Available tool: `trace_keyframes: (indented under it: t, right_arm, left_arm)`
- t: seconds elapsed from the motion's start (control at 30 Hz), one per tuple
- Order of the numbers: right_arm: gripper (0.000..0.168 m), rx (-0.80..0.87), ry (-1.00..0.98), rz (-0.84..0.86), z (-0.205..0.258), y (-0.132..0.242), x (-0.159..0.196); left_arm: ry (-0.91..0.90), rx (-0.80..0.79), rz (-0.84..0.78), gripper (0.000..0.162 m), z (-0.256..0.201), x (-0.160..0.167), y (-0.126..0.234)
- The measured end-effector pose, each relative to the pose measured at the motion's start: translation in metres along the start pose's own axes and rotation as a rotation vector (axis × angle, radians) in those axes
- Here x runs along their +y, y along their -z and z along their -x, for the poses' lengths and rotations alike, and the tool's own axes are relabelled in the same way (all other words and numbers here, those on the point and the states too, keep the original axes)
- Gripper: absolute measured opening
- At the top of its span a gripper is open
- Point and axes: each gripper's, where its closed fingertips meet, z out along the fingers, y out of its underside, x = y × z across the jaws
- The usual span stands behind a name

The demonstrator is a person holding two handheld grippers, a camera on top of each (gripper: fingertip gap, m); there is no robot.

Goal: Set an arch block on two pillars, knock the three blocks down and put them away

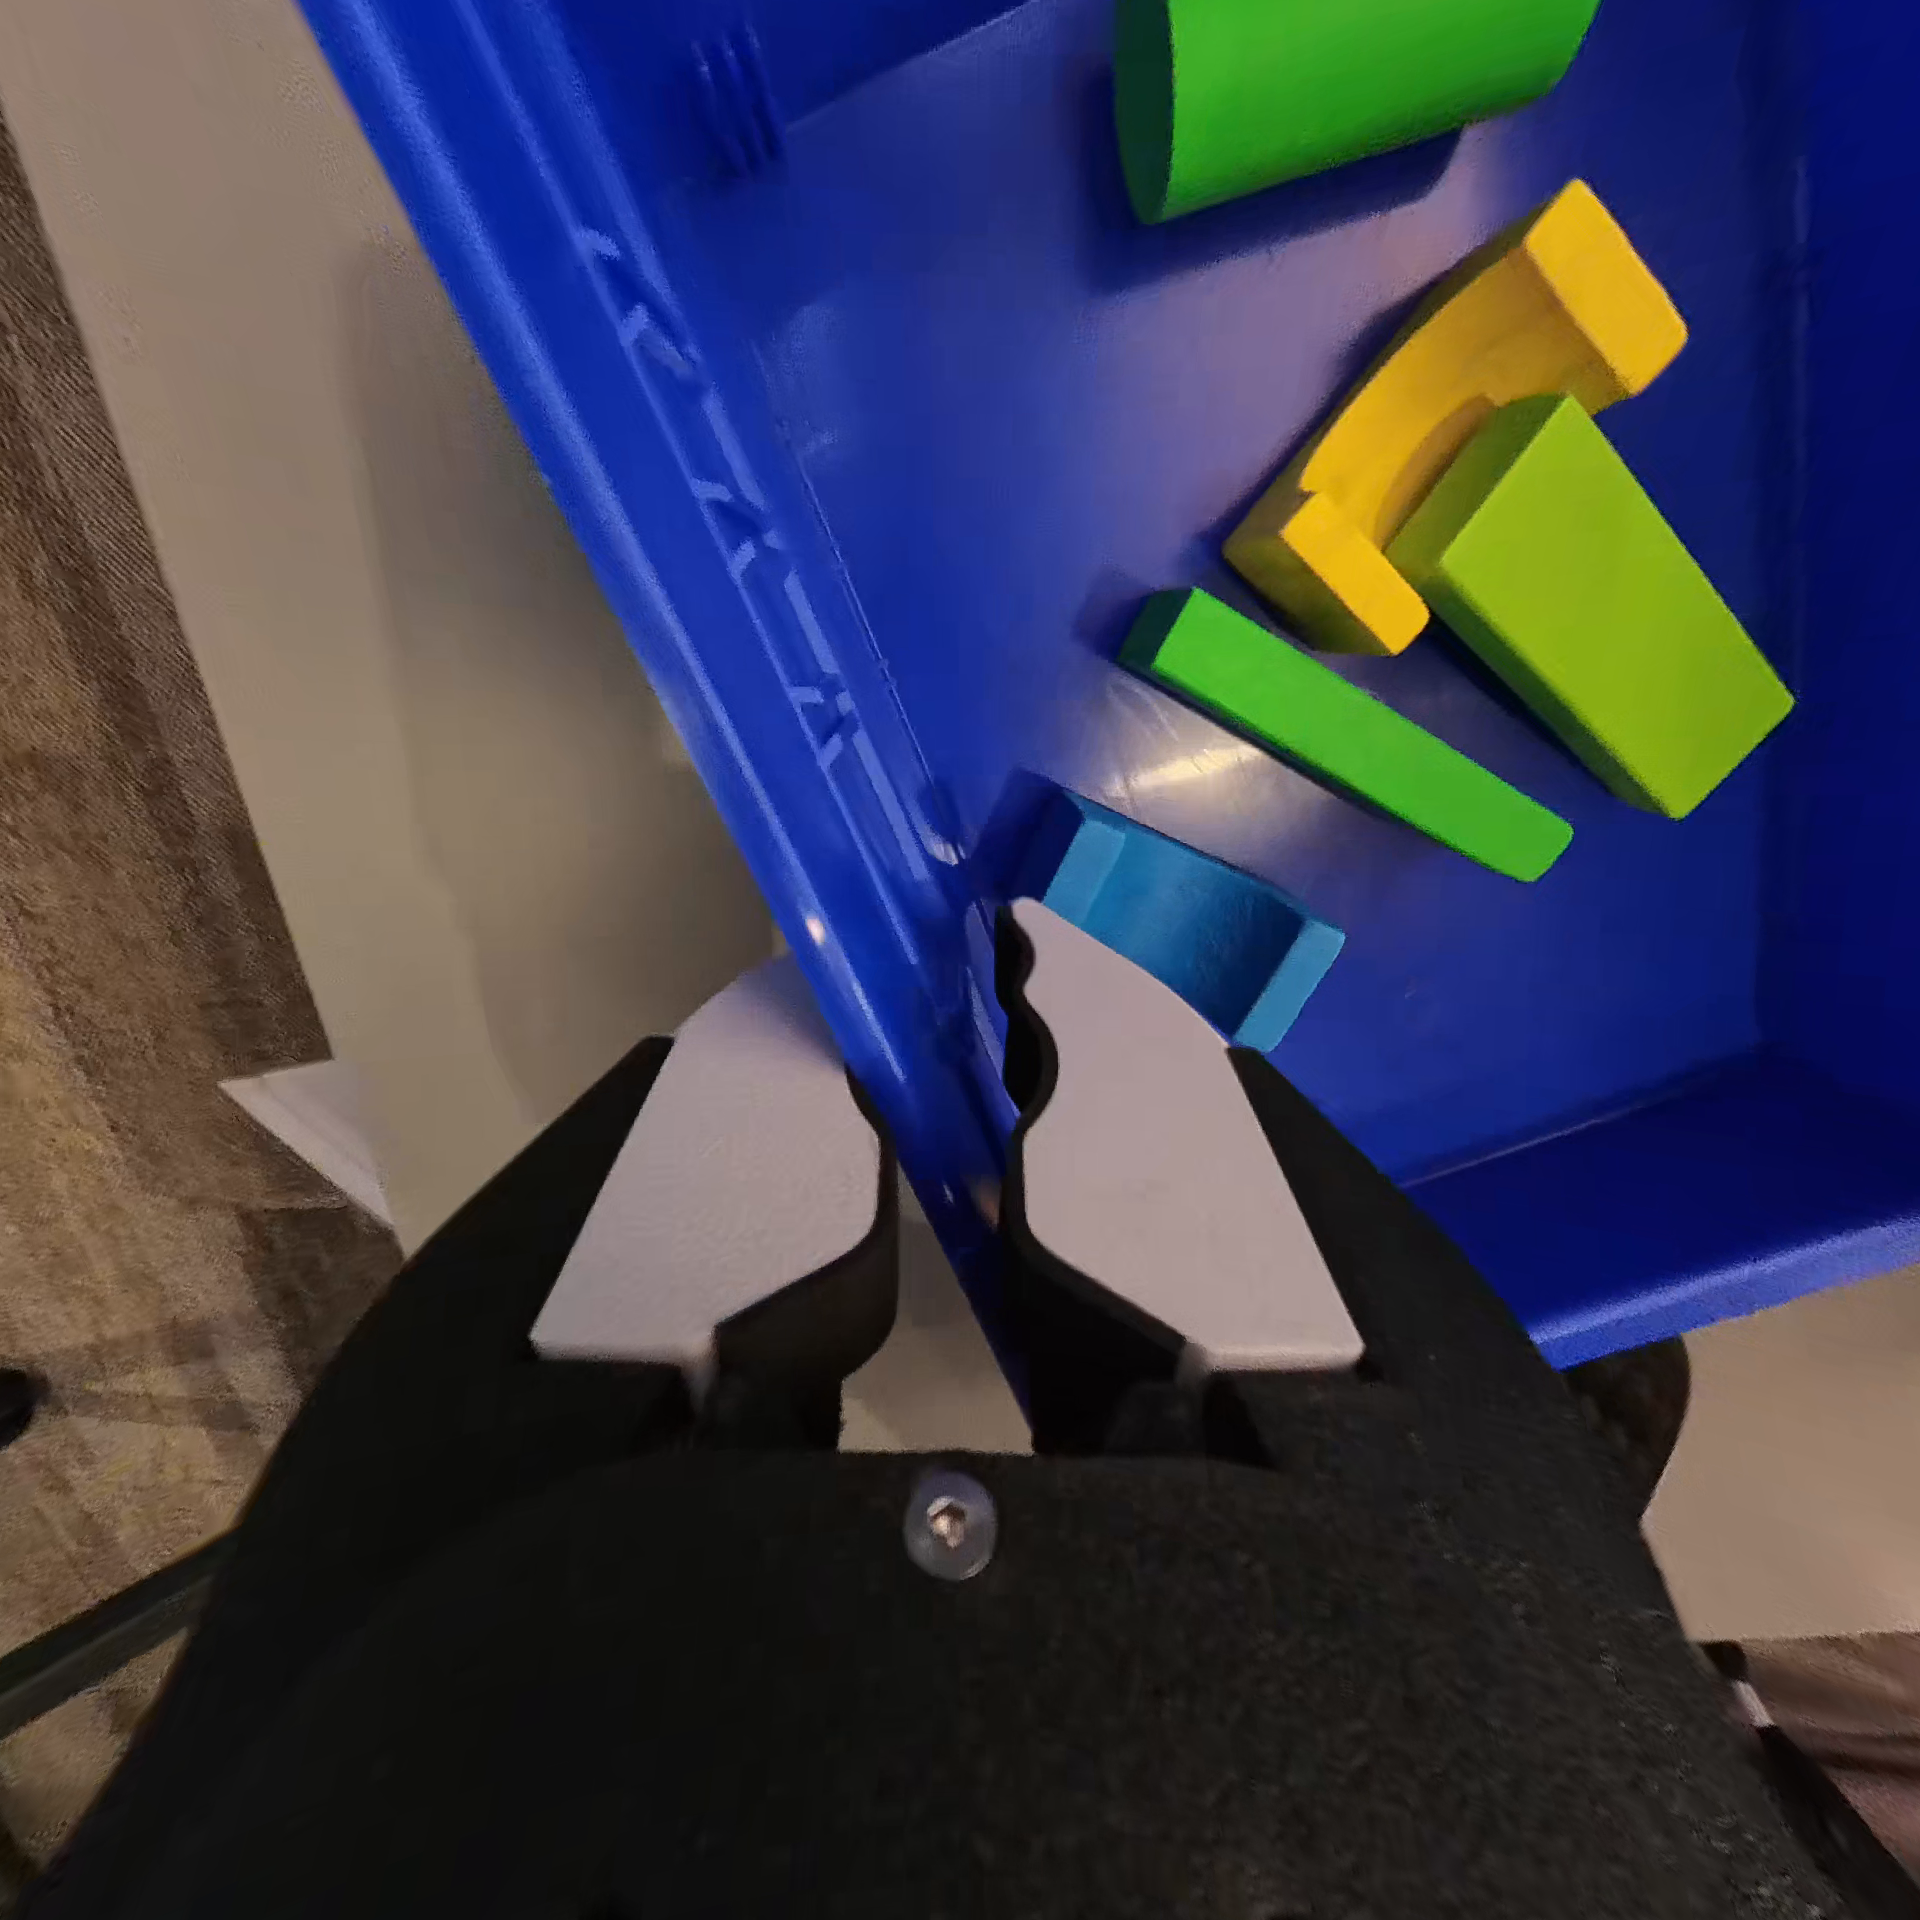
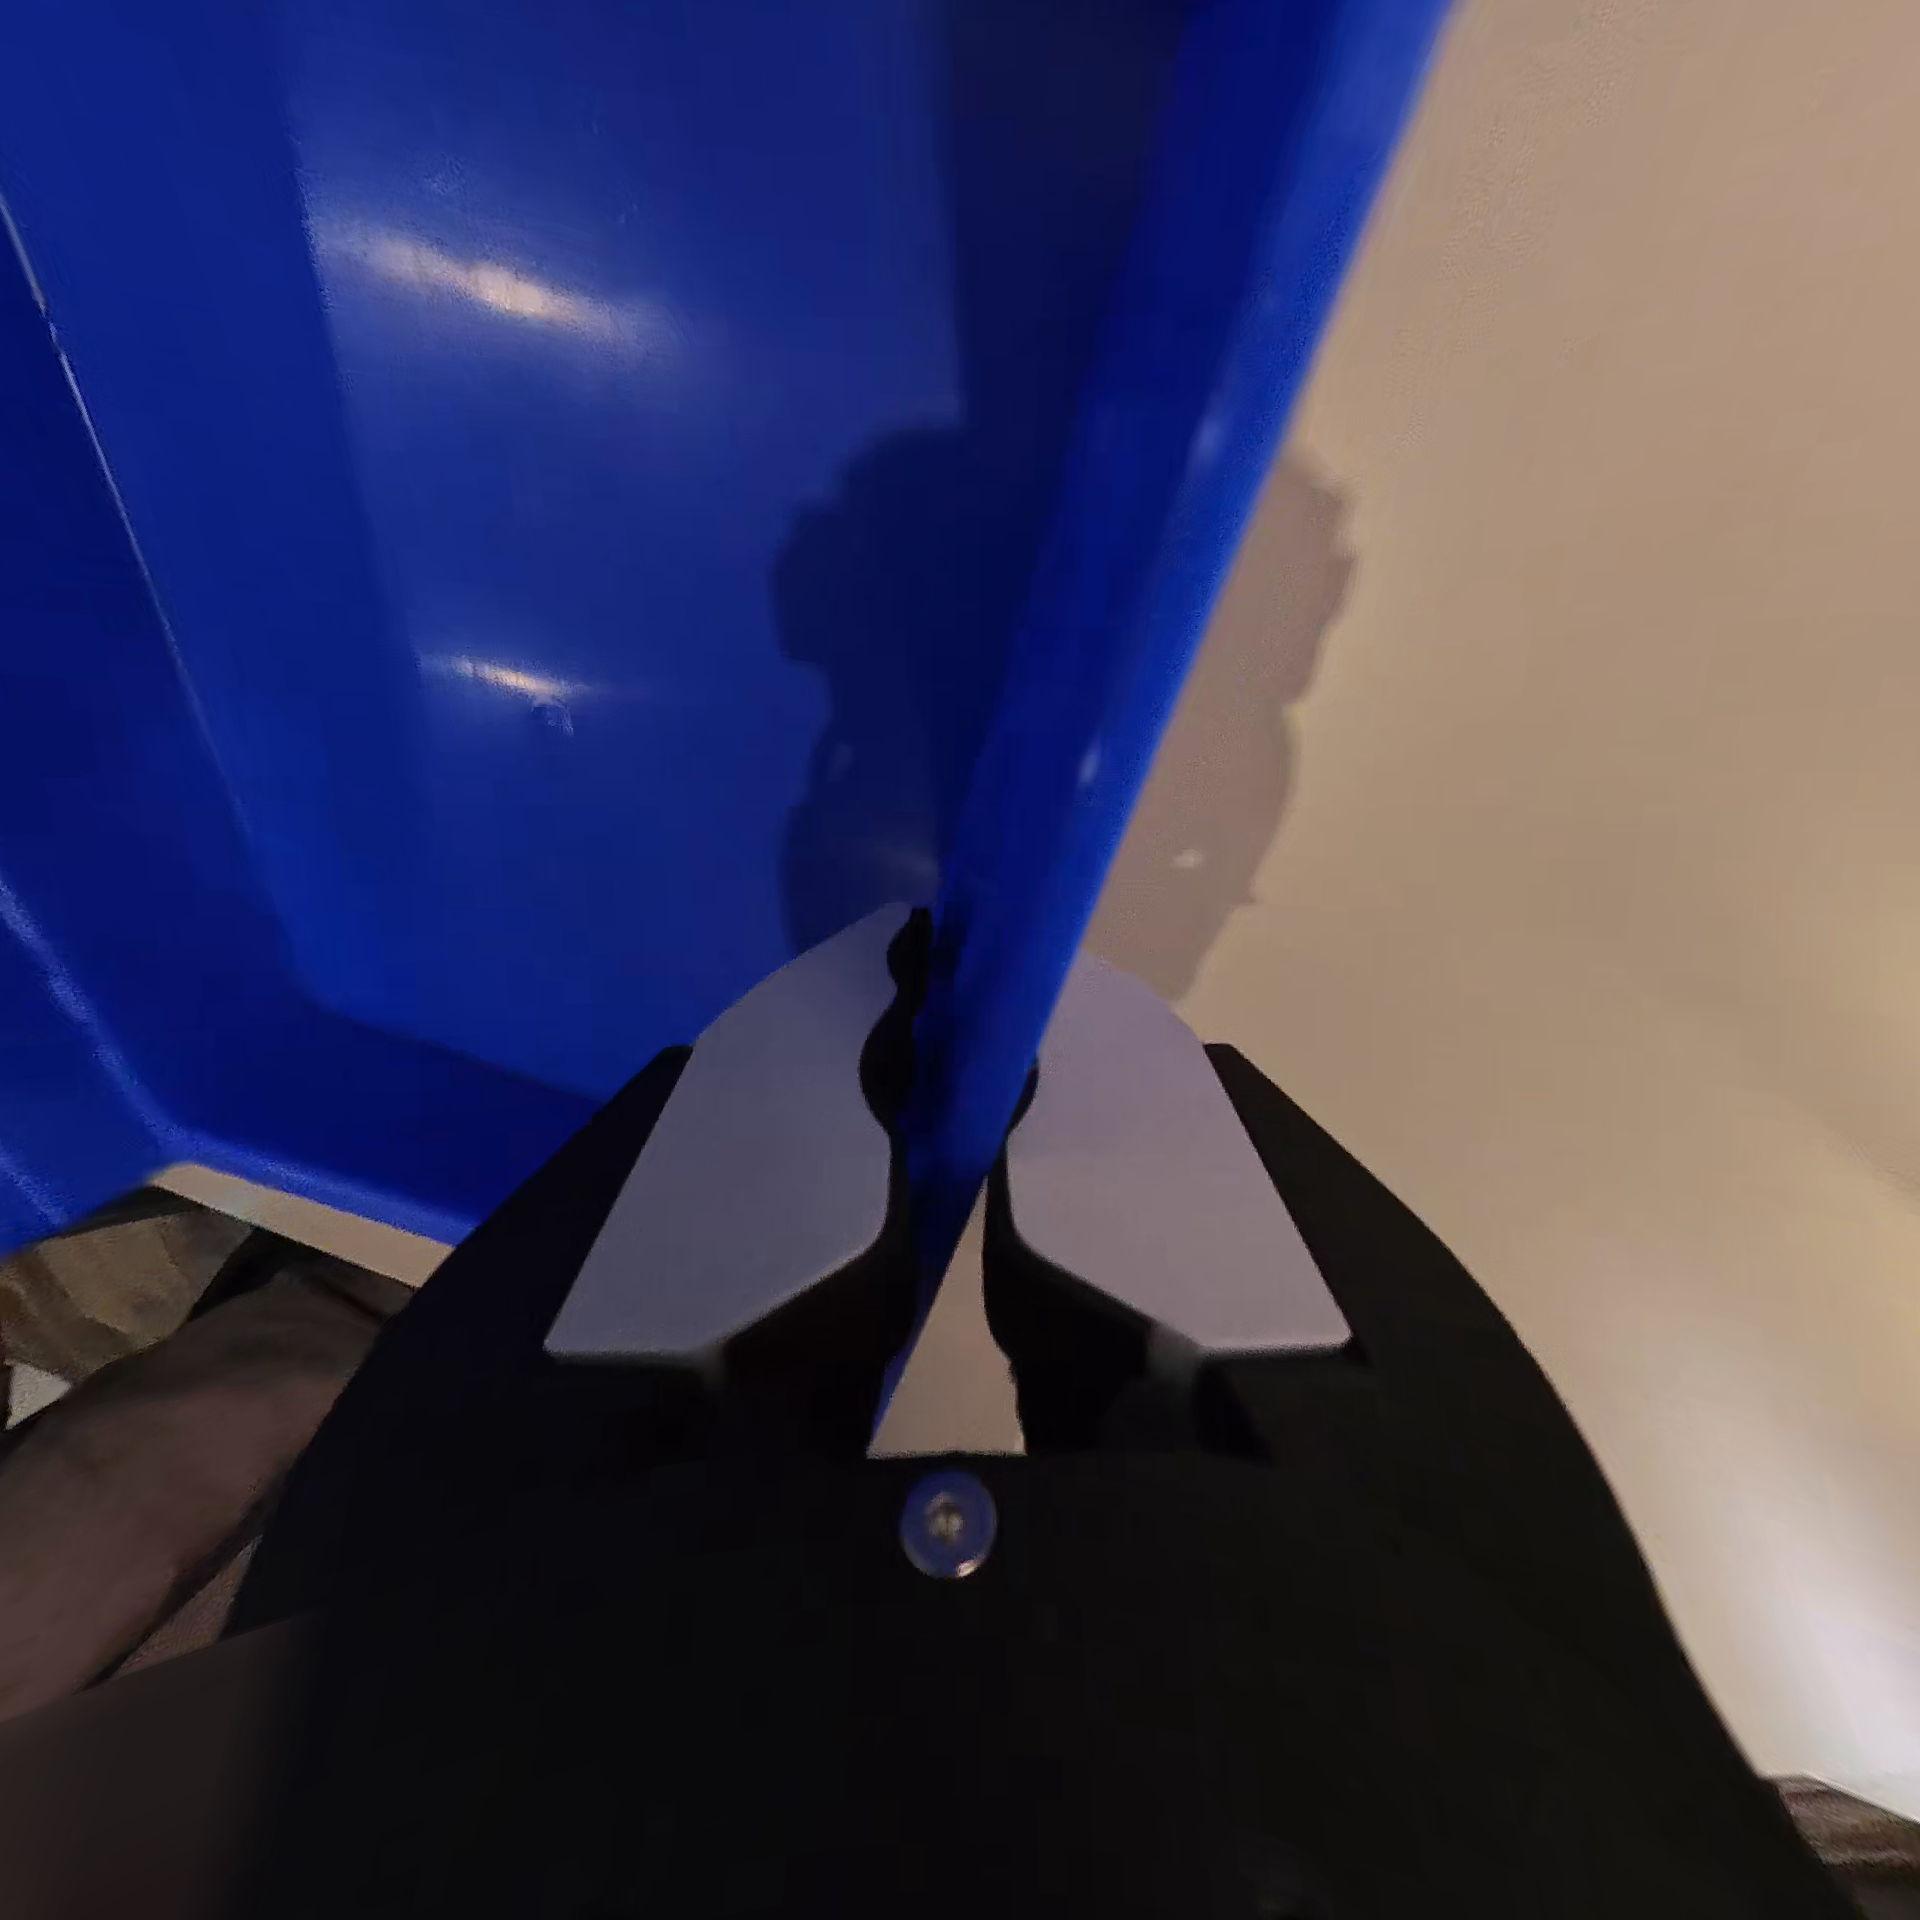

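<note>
Black jaws of the left hand-held gripper (image 1: pixel 940 1091) are clenched on the rim of a blue bin (image 1: pixel 1351 1195), one finger inside the wall and one outside. Across from it, the right hand-held gripper (image 2: pixel 961 1049) is clamped the same way on another wall of the blue bin (image 2: pixel 416 520), so both are grasping the container itself rather than any block.

Inside lie a blue arch block (image 1: pixel 1195 925) close to the left fingers, a yellow arch block (image 1: pixel 1455 416), a flat green plank (image 1: pixel 1340 732), a lime green block (image 1: pixel 1590 613) resting against the yellow arch, and a green half-round block (image 1: pixel 1340 83). With blocks lying loose in the bin, this looks like the putting-away stage, or the bin being shifted. The next move would call for an even carry, both grips kept firm and level.

Beneath is a pale cream surface (image 1: pixel 364 623); beyond its edge is brownish carpet (image 1: pixel 83 727).
</note>
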Motion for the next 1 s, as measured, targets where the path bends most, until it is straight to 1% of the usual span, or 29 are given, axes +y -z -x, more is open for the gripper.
trace_keyframes:
  t: [0.1, 0.2, 0.3, 0.4, 0.53, 0.67, 0.87, 1.0]
  right_arm:
    - [0.007, 0.013, -0.06, -0.002, -0.044, 0.008, 0.013]
    - [0.006, 0.015, -0.139, -0.002, -0.098, 0.017, 0.034]
    - [0.006, 0.022, -0.212, -0.021, -0.158, 0.028, 0.06]
    - [0.007, 0.027, -0.269, -0.032, -0.214, 0.037, 0.088]
    - [0.007, 0.03, -0.374, -0.049, -0.274, 0.047, 0.119]
    - [0.007, 0.002, -0.439, -0.071, -0.307, 0.053, 0.133]
    - [0.007, 0.023, -0.391, -0.08, -0.319, 0.055, 0.133]
    - [0.007, 0.023, -0.4, -0.088, -0.323, 0.056, 0.132]
  left_arm:
    - [-0.062, 0.003, -0.02, 0.009, -0.019, -0.018, -0.005]
    - [-0.169, 0.014, -0.05, 0.008, -0.044, -0.034, -0.009]
    - [-0.135, 0.009, -0.031, 0.007, -0.058, -0.04, -0.011]
    - [-0.14, 0.012, -0.035, 0.006, -0.065, -0.045, -0.012]
    - [-0.119, 0.028, -0.034, 0.006, -0.065, -0.045, -0.012]
    - [-0.107, 0.021, -0.032, 0.006, -0.066, -0.045, -0.012]
    - [-0.086, 0.038, -0.038, 0.005, -0.065, -0.045, -0.012]
    - [-0.076, 0.026, -0.044, 0.005, -0.065, -0.045, -0.012]
